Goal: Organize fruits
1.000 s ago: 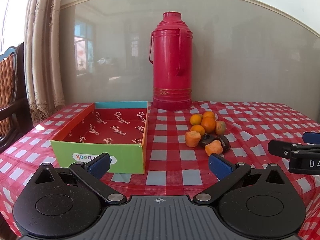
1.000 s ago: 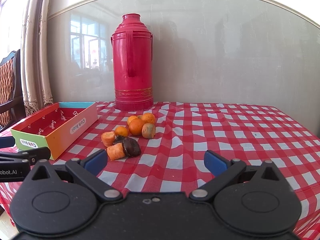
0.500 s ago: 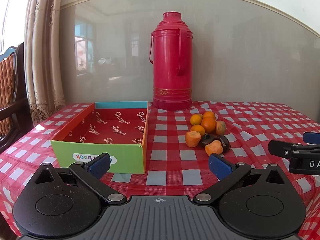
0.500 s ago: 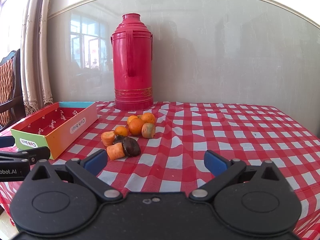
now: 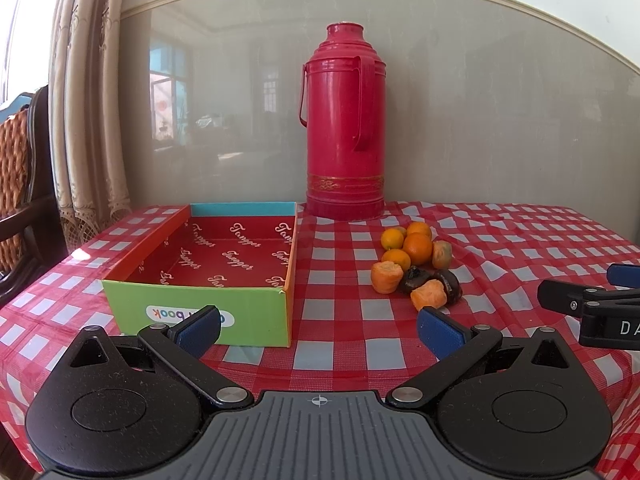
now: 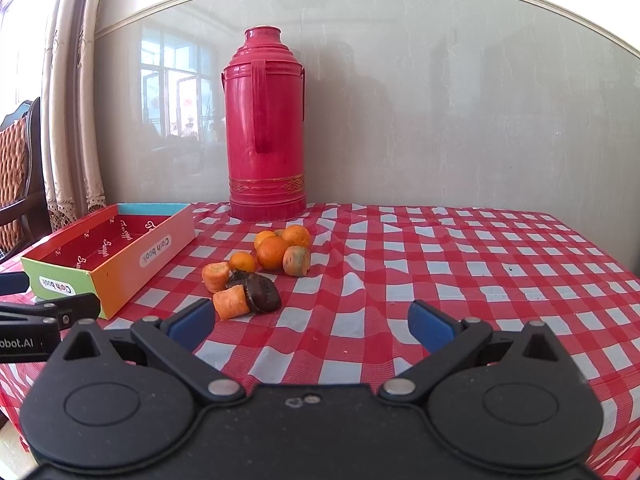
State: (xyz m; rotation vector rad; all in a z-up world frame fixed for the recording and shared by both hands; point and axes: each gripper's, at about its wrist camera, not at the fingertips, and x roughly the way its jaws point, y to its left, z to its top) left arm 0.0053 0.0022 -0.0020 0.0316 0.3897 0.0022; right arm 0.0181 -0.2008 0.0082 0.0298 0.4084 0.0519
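A pile of small oranges (image 5: 417, 247) (image 6: 272, 252), orange carrot-like chunks (image 5: 429, 299) (image 6: 231, 302) and dark rotten pieces (image 5: 448, 286) (image 6: 262, 294) lies on the red checked tablecloth (image 5: 340, 332) (image 6: 440, 272). An open, empty cardboard box (image 5: 200, 304) (image 6: 132, 264) with a red inside stands left of the pile. My left gripper (image 5: 318, 330) is open and empty near the table's front edge, in front of the box. My right gripper (image 6: 310, 326) is open and empty, in front of and right of the pile; it also shows in the left wrist view (image 5: 580, 300).
A tall red thermos (image 5: 346, 124) (image 6: 266, 124) stands at the back against the wall. A wooden chair (image 5: 20, 184) and a curtain (image 5: 92, 100) are at the left beyond the table edge.
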